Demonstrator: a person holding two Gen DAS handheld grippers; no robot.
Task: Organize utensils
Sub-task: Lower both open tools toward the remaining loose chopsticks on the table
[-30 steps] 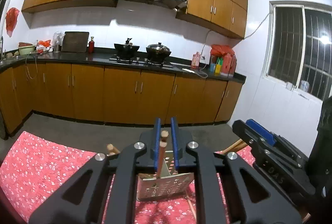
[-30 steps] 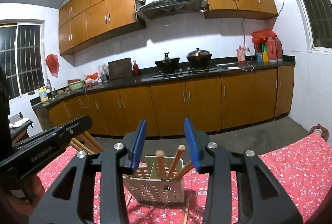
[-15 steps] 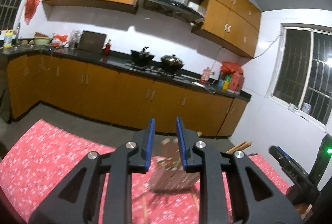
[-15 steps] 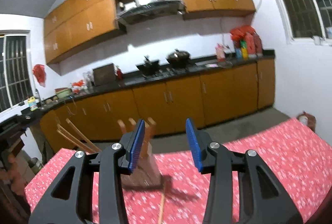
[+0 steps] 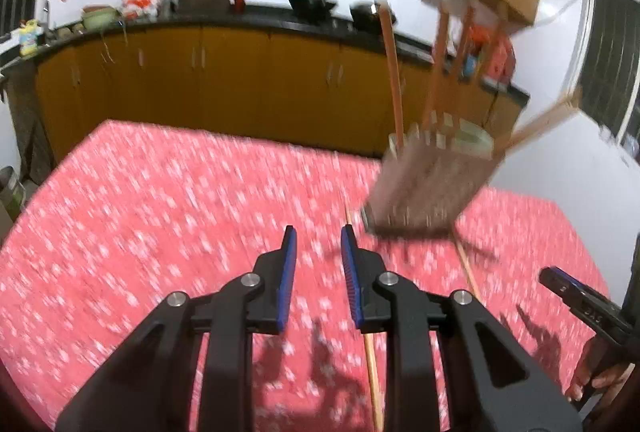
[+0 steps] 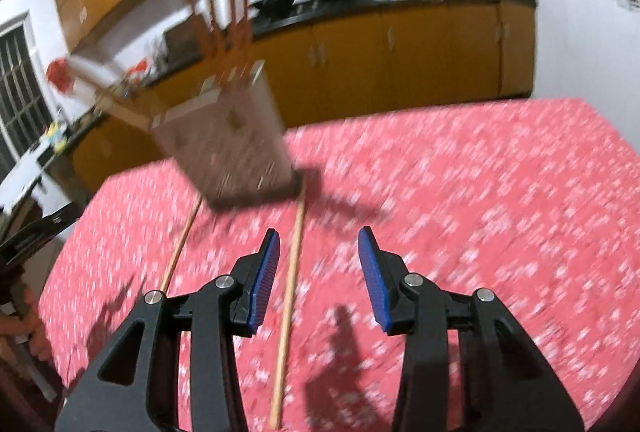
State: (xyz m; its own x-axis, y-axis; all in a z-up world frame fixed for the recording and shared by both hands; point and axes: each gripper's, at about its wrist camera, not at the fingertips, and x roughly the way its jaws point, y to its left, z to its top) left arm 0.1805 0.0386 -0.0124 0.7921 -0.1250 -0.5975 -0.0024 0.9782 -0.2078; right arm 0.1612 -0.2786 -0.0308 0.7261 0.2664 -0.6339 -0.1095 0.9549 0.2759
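A perforated utensil holder point(image 5: 432, 184) with several wooden chopsticks point(image 5: 390, 72) upright in it stands on the red flowered tablecloth point(image 5: 160, 216); it is blurred. It also shows in the right wrist view point(image 6: 228, 148). Two loose chopsticks lie on the cloth, one point(image 5: 370, 352) under my left gripper's right finger, another point(image 5: 466, 264) further right; in the right wrist view they lie left of centre point(image 6: 288, 296) and far left point(image 6: 180, 240). My left gripper point(image 5: 316, 244) is open and empty. My right gripper point(image 6: 318, 244) is open and empty above the cloth.
Orange kitchen cabinets point(image 5: 240, 80) with a dark counter run behind the table. The right gripper's body point(image 5: 580, 308) shows at the left view's right edge. A window point(image 5: 612, 64) is on the right wall.
My left gripper has let go of the chopstick, opened and drawn back from the holder. Both grippers have tilted down toward the cloth and pulled away; the holder now sits farther off.
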